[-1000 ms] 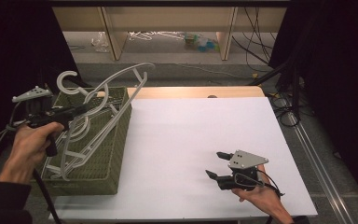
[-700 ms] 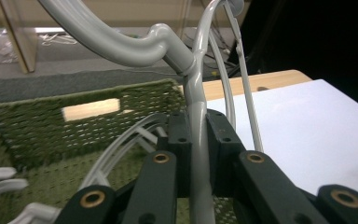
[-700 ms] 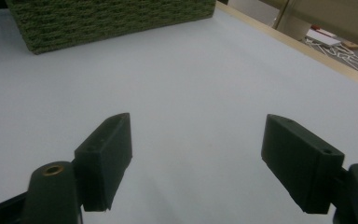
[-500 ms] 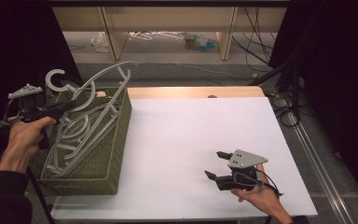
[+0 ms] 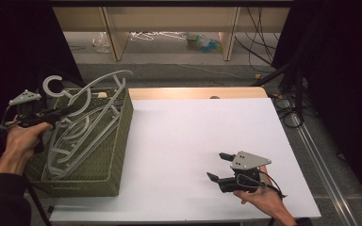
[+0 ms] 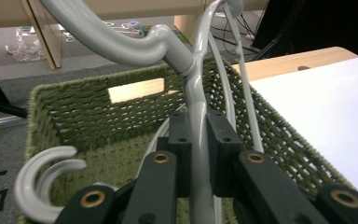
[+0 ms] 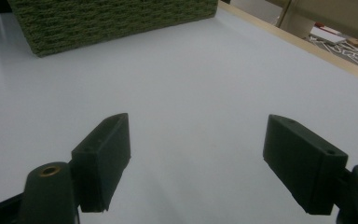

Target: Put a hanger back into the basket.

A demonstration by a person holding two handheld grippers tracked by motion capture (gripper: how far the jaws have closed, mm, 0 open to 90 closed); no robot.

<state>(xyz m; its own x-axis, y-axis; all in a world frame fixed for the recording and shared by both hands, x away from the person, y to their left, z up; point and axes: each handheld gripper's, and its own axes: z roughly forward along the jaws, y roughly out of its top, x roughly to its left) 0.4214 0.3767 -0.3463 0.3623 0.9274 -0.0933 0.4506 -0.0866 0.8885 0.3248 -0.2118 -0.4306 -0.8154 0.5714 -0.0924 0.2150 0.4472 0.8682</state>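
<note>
A grey plastic hanger (image 6: 196, 93) is being pinched at its neck by the left gripper (image 6: 199, 140) over the woven basket (image 5: 118, 141); being light, stiff and smooth (likely slippery), it is best gripped there. The right gripper (image 5: 219, 165) is being held spread, empty.

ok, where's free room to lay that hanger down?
Bare white tabletop between the green basket and the open right gripper; also the far strip toward the wooden edge. Crowded: basket, packed with grey hangers; left gripper shut on one.
</note>
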